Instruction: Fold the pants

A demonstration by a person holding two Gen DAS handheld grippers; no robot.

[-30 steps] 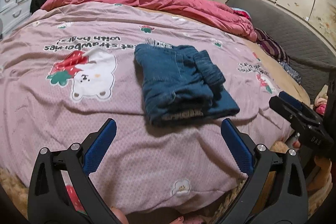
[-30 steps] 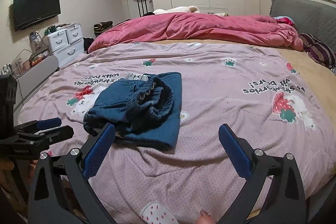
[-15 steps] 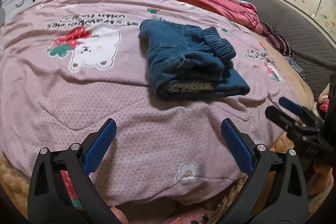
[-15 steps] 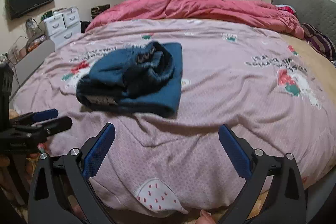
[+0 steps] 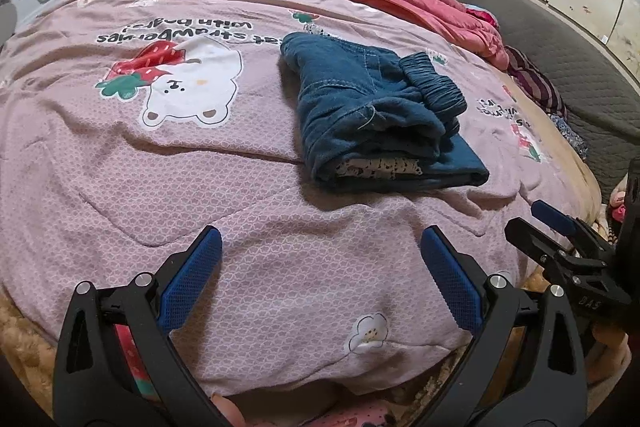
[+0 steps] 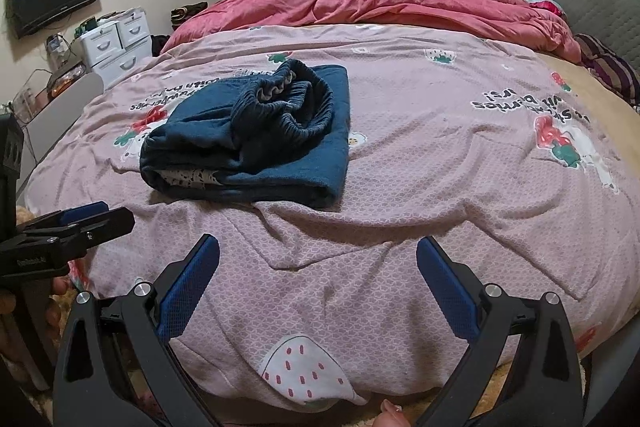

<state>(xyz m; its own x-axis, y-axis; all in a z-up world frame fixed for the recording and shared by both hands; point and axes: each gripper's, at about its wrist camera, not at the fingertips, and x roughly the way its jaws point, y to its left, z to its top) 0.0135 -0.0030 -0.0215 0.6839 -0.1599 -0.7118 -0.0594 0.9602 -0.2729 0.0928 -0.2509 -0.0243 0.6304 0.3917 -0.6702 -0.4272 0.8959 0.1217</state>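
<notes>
1. Left tongs (image 5: pixel 320 267): we find them spread wide, blue pads apart, holding nothing, hovering over the pink bedspread (image 5: pixel 120 155) at the bed's near edge.
2. Right tongs (image 6: pixel 318 275): likewise spread wide and empty, touching nothing that we can see; they also show at 3 o'clock in the left view.
3. Pants (image 5: pixel 372 115): dark blue, folded into a compact bundle, lying on the bedspread at 12 to 1 o'clock of the left tongs, well apart from both tongs. Long axis runs toward the red duvet (image 6: pixel 380 3); elastic waistband on top, folded edge facing us.
4. Hard to make out: a patterned lining peeks from the near fold; its inner layers are hidden. A fingertip is cut off at the lower edge.
</notes>
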